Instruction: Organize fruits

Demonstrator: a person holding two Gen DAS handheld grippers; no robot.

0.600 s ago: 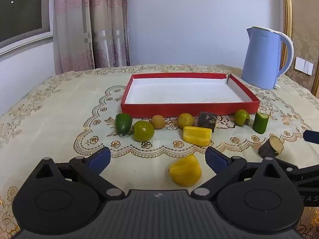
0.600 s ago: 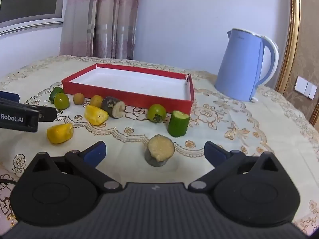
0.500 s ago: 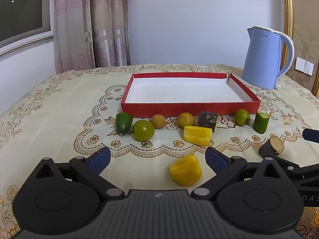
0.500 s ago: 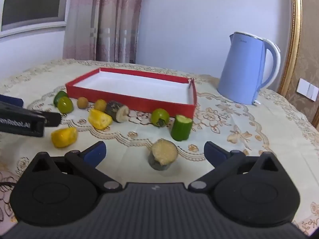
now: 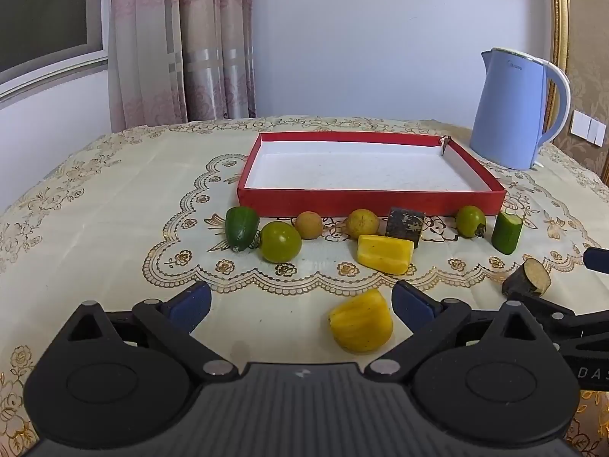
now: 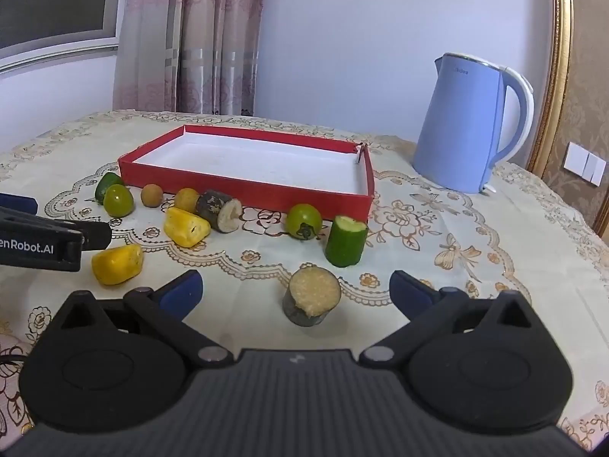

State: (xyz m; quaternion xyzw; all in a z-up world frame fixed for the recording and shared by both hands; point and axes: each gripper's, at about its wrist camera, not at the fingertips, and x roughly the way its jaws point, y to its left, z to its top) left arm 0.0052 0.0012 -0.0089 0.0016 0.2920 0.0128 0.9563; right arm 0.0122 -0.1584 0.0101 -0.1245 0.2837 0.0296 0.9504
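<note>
1. Tray (image 5: 371, 203): empty; nothing sorted yet.
2. Fruits: all on the cloth in front of the tray, among them a yellow piece (image 5: 361, 321) and a brown stub (image 6: 311, 296).
3. Left gripper (image 5: 300, 306), right gripper (image 6: 296, 292): both spread wide, holding nothing.
4. Change: right view shifted slightly; pieces unmoved.

The surface (image 5: 114, 205), under a cream cloth with gold lace print, carries a red tray (image 5: 365, 202), a blue kettle (image 5: 510, 114) behind its right corner, and a loose row of fruit pieces (image 5: 279, 242) along the tray's near wall.
</note>
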